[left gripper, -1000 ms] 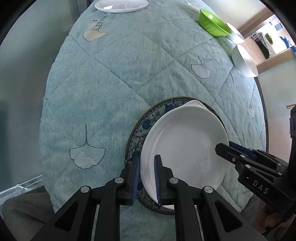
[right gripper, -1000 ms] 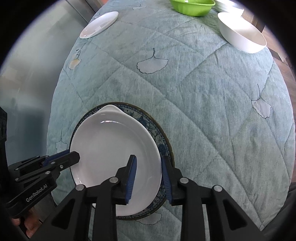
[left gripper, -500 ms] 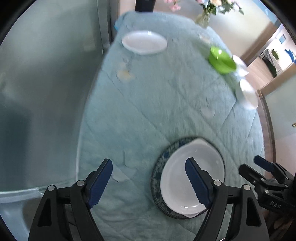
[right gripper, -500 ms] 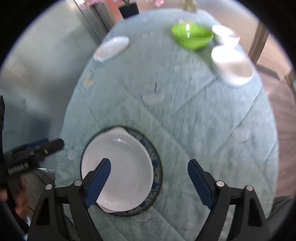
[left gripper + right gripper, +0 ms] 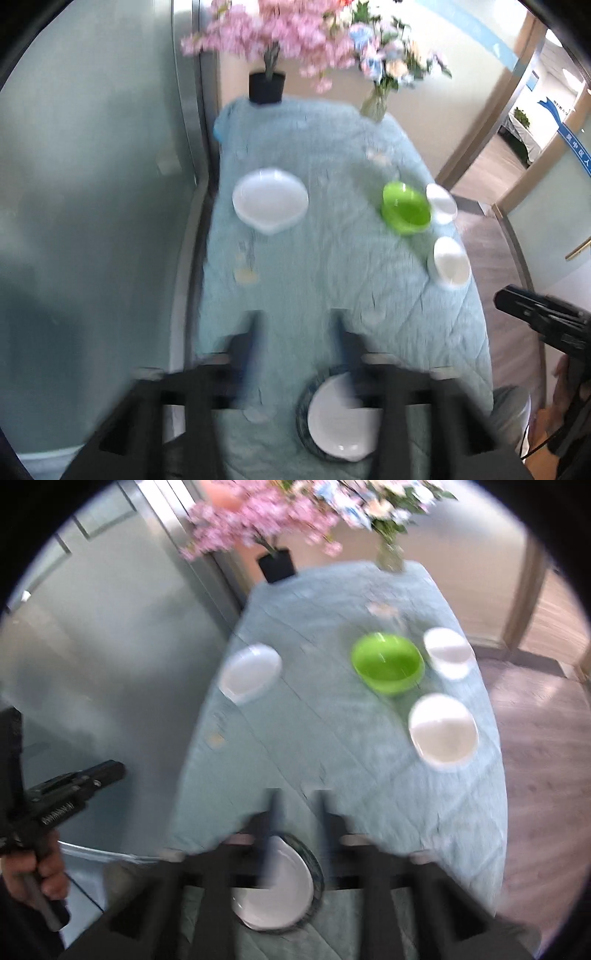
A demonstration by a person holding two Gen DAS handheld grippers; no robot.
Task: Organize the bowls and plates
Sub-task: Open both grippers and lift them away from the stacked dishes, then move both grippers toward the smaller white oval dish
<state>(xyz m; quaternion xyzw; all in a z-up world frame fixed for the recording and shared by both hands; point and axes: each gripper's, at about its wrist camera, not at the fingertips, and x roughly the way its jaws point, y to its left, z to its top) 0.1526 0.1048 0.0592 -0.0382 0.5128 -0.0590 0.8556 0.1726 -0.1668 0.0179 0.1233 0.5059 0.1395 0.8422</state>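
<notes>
**A:** So, where are the dishes?

**B:** Below the left gripper (image 5: 295, 339), just under its right finger, a white plate (image 5: 341, 421) lies nested on a blue patterned plate (image 5: 303, 413). Only a dark crescent of the patterned one shows around the white one. In the right view the same pair sits under the right gripper (image 5: 297, 819), mostly beneath its left finger.

**A:** And the rest?

**B:** Well ahead of the jaws. A second white plate (image 5: 269, 201), shallow with a small spout-like lip, lies ahead and left. A bright green bowl (image 5: 387, 662) is ahead and right, glossy and deep. Two white bowls flank it: the far bowl (image 5: 447, 651) just beside it, the near bowl (image 5: 443, 731) closer to the grippers. All of them rest apart on the pale blue quilted cloth (image 5: 332, 258).

**A:** The jaws?

**B:** Both are blurred. The left gripper's fingers stand apart with a moderate gap, nothing between them. The right gripper's fingers are closer together, a narrow gap, also holding nothing. Each hangs well above the cloth.

**A:** Anything beyond?

**B:** Past the cloth's far edge, pink flowers (image 5: 266, 33) in a black pot, and a glass vase (image 5: 373, 105) with a mixed bouquet.
</notes>
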